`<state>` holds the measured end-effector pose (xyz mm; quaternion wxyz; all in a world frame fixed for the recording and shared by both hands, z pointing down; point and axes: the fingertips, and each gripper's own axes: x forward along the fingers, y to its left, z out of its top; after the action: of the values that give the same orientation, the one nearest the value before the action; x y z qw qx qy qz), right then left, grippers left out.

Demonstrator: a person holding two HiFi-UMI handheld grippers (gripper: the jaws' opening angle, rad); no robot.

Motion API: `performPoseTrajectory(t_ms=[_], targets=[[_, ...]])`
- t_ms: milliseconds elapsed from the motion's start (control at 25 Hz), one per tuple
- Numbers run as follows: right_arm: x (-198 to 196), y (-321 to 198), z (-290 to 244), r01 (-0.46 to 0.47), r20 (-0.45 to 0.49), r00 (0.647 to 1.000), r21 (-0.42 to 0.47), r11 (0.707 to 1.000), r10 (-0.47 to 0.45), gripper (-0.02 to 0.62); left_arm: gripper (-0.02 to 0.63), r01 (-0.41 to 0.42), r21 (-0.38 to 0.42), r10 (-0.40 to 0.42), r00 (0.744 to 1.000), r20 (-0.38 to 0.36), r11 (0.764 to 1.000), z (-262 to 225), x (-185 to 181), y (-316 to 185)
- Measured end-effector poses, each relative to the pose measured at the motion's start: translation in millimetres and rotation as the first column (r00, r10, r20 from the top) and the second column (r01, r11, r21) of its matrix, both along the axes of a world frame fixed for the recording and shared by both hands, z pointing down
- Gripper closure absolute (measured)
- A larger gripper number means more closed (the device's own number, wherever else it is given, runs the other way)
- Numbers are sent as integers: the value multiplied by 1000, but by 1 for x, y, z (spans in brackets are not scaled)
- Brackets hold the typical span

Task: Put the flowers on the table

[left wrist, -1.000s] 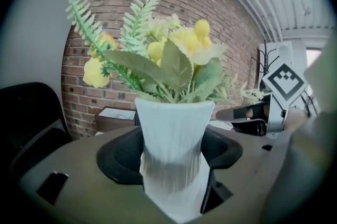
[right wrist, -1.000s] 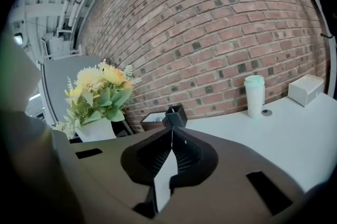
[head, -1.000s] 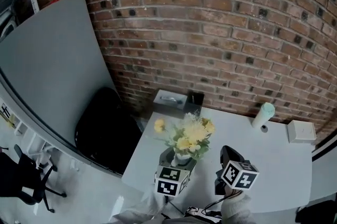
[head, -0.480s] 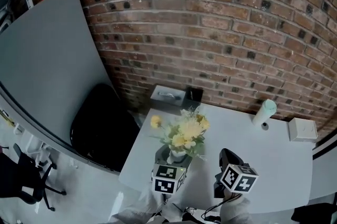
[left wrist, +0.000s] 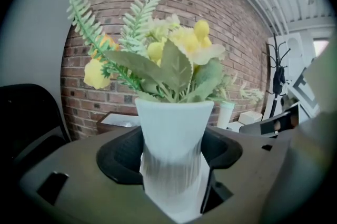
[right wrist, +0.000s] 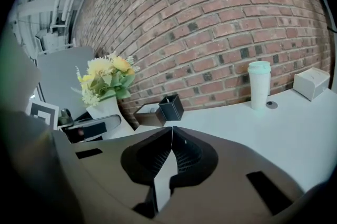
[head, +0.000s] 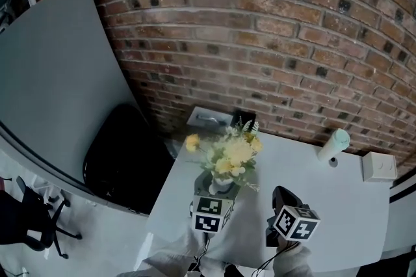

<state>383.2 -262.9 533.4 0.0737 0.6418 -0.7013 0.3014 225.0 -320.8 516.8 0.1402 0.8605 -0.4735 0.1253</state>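
Two grippers: left gripper point(left wrist: 172, 181) pinching flower vase point(left wrist: 171, 128), ribs seen only there; right gripper point(right wrist: 169, 140) pressed together.

Yellow flowers point(head: 234, 155) with green leaves point(left wrist: 174, 68), white ribbed vase point(left wrist: 171, 154), red-brown brick wall point(head: 273, 41), pale grey table point(head: 351, 204), mint cup point(head: 333, 144)

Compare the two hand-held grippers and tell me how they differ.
The left hand-held gripper is clamped on the white vase of flowers; the right hand-held gripper holds nothing. The left's jaws stand apart around the vase; the right's are closed together. In the head view the left is nearer the table's left edge. Both carry marker cubes.
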Motion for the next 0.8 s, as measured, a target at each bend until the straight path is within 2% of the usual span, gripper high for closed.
performPoseTrajectory(t_ms=[200, 360, 600, 800], targets=[[-2, -15, 1, 7, 0, 1000, 2, 1000, -7, 571, 281, -3, 44, 3, 1000, 12, 999, 5, 11, -26], [3, -17, 4, -3, -6, 1000, -12, 1000, 2, 571, 281, -4, 46, 4, 1000, -2, 999, 12, 18, -38], [14, -12, 7, -33, -11, 999, -21, 999, 33, 571, 281, -23, 99, 25, 1000, -15, 995, 15, 25, -36], [16, -9, 9, -41, -7, 999, -27, 999, 41, 571, 281, -43, 107, 43, 999, -4, 993, 20, 31, -33]])
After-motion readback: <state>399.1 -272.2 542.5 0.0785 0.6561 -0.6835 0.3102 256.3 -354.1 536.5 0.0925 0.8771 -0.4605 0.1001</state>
